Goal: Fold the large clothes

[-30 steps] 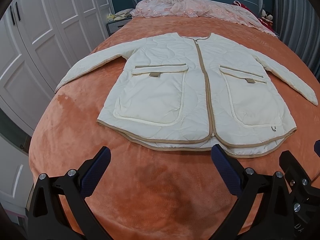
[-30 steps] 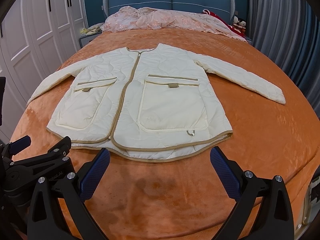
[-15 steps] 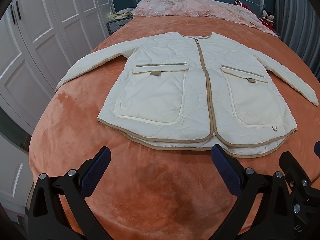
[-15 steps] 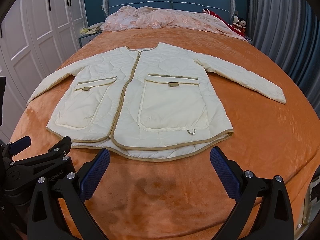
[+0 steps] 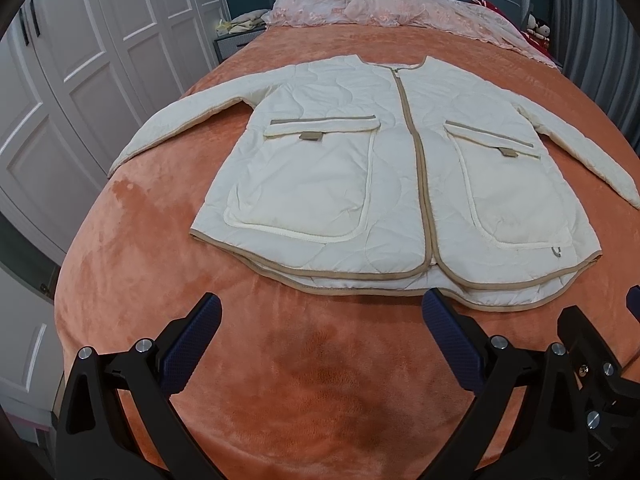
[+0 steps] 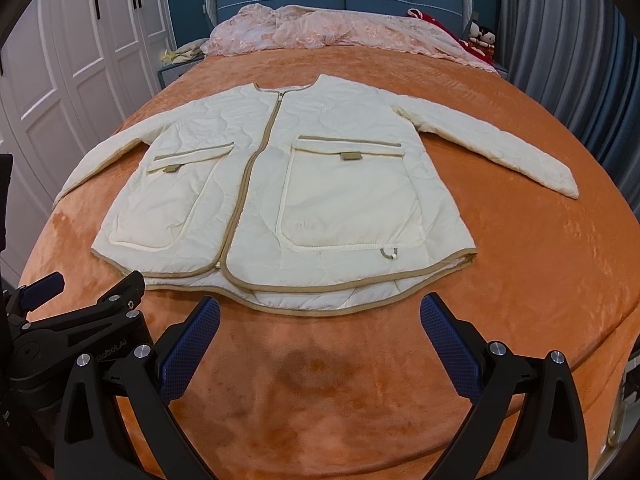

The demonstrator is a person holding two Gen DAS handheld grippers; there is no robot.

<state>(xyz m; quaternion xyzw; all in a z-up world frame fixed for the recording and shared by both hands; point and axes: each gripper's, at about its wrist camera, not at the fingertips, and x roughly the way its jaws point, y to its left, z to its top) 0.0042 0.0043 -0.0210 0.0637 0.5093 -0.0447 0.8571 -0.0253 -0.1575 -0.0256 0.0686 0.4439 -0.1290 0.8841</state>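
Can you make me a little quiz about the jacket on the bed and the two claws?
1. True or false: the cream jacket lies flat, zipped shut, sleeves spread out.
2. What colour is the blanket under it?
3. The left claw and right claw are: A) gripping the hem, B) open, near the hem, C) holding a sleeve.

Key: 1 true; 2 orange; 3 B.

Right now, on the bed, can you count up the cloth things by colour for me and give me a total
Cream: 1, the quilted jacket lying flat with both sleeves spread.
Orange: 1, the blanket covering the bed.
Pink: 1, the lacy bedding bunched by the headboard.
Red: 1, a cloth at the far right corner, partly hidden.
Total: 4.
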